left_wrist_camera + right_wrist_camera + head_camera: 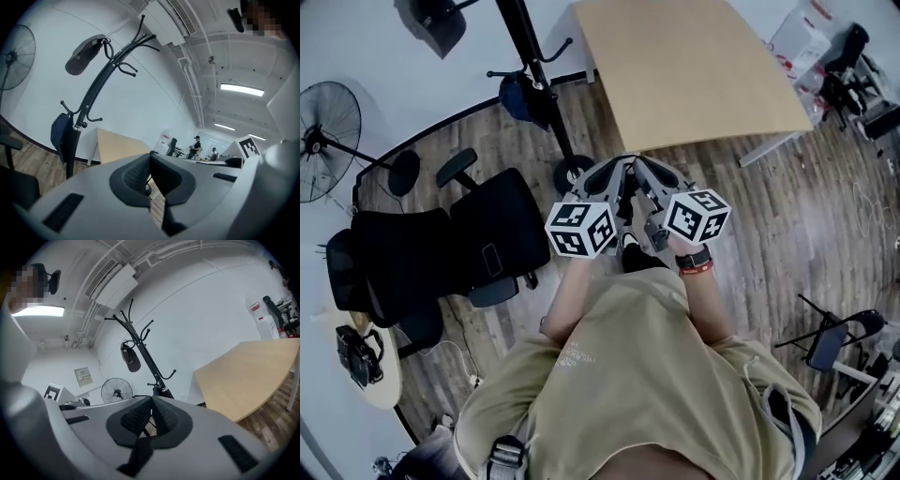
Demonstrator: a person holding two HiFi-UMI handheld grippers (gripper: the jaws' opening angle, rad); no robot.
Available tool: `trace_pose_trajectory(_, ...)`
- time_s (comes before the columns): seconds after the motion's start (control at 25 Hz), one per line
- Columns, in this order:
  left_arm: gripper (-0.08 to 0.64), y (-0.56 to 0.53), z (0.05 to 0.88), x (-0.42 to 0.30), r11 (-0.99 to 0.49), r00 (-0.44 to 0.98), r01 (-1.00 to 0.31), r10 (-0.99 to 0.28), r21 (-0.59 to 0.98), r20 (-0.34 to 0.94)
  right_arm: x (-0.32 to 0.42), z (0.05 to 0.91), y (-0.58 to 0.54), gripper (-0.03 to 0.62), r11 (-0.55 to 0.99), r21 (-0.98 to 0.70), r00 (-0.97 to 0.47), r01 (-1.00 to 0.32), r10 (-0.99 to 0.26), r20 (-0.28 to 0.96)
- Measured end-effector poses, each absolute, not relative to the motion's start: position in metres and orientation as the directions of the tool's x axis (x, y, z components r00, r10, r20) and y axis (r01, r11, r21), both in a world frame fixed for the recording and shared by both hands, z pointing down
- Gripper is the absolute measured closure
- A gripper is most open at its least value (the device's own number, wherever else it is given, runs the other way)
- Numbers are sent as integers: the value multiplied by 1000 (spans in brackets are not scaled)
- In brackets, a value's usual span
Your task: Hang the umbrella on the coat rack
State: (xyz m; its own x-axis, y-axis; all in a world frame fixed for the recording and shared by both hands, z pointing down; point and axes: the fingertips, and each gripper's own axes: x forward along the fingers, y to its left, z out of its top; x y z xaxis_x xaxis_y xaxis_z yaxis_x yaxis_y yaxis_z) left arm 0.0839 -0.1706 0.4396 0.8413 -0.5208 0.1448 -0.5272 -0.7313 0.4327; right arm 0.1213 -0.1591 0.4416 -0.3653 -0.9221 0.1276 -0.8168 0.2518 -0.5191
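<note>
Your left hand-held gripper [150, 159] is clenched on nothing. Its two ribbed black rubber pads meet at the tips inside a smooth, rounded grey plastic shell. Your right hand-held gripper [152, 401] is the same, pads pressed together and empty. Each carries a white cube printed with black square markers [579, 228], and you hold the pair side by side, close to your chest.

The dark blue folded fabric umbrella [60, 133] hangs from a low hook of the black metal coat rack [96, 86], tucked against the pole. The rack is a slim tube with curved, ball-tipped hooks. A dark grey, cap-shaped object [84, 54] hangs near its top. Its round base stands on the brown wood-plank floor [769, 216], just beside the near-left corner of a bare light wooden table [694, 66].

To your left on the floor are a black padded office chair [441, 253] and a black wire-caged standing fan [328, 141]. The walls are plain white, with a white air-conditioning unit [164, 21] high up and strip lights [241, 89] on the ceiling.
</note>
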Motion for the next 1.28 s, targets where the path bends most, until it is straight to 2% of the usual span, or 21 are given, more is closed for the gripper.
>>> trace_pose_trajectory(0.68, 538, -266, 435, 34, -464, 573, -780, -800, 419, 181, 72, 437, -269, 573, 526, -550, -692, -648, -709, 138)
trace_pose_trajectory(1.0, 538, -279, 439, 24, -368, 478, -835, -853, 408, 209, 62, 440, -289, 574, 572, -588, -767, -572, -627, 136)
trace_pose_trajectory(1.28, 538, -297, 455, 6, -320, 447, -845, -862, 428, 240, 42, 455, -315, 572, 582, -580, -788, -570, -587, 185)
